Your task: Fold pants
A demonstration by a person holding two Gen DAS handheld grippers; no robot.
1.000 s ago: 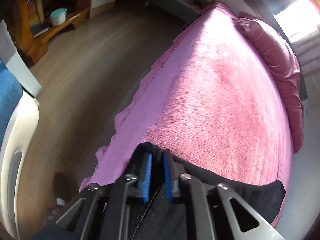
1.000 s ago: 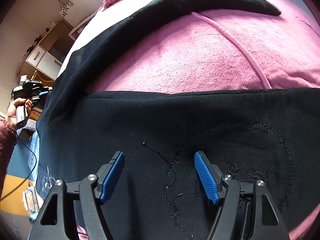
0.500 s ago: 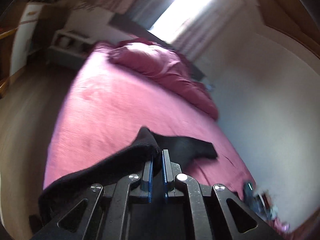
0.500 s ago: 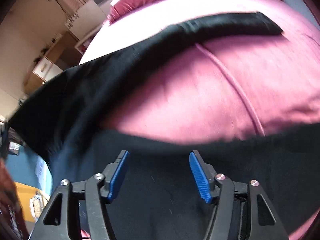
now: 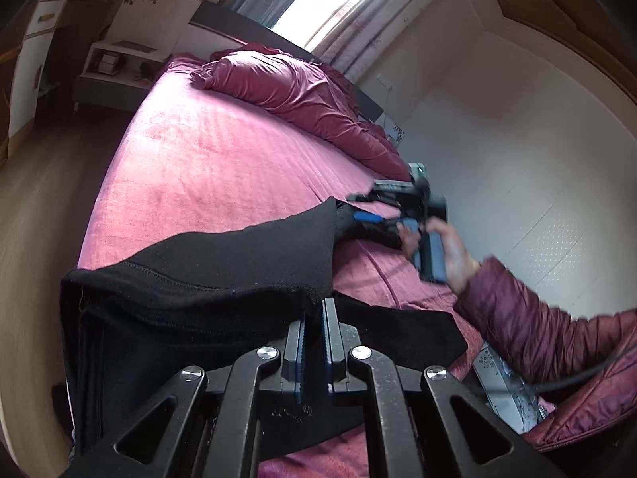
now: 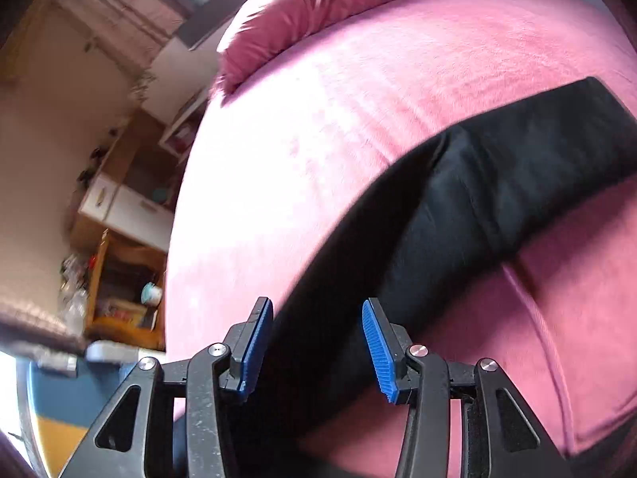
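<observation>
**Lifting one edge of the pants across the bed**

Pinching a raised fold of the black pants (image 5: 207,279) in the left gripper (image 5: 314,306), jaws clamped on cloth, probably to carry that edge over for the fold. Spread on the pink bed (image 5: 223,159); maroon duvet (image 5: 302,91) bunched far off, no obstacle. Hovering with jaws apart and empty, right gripper (image 6: 318,342), over a trouser leg (image 6: 497,183).

**Black pants half lifted off the bed**

The black knit pants (image 5: 207,279) are bunched and raised at one stitched edge, pinched in the left tongs (image 5: 314,318). One leg (image 6: 497,191) trails flat across the pink bed (image 5: 223,159).
</observation>
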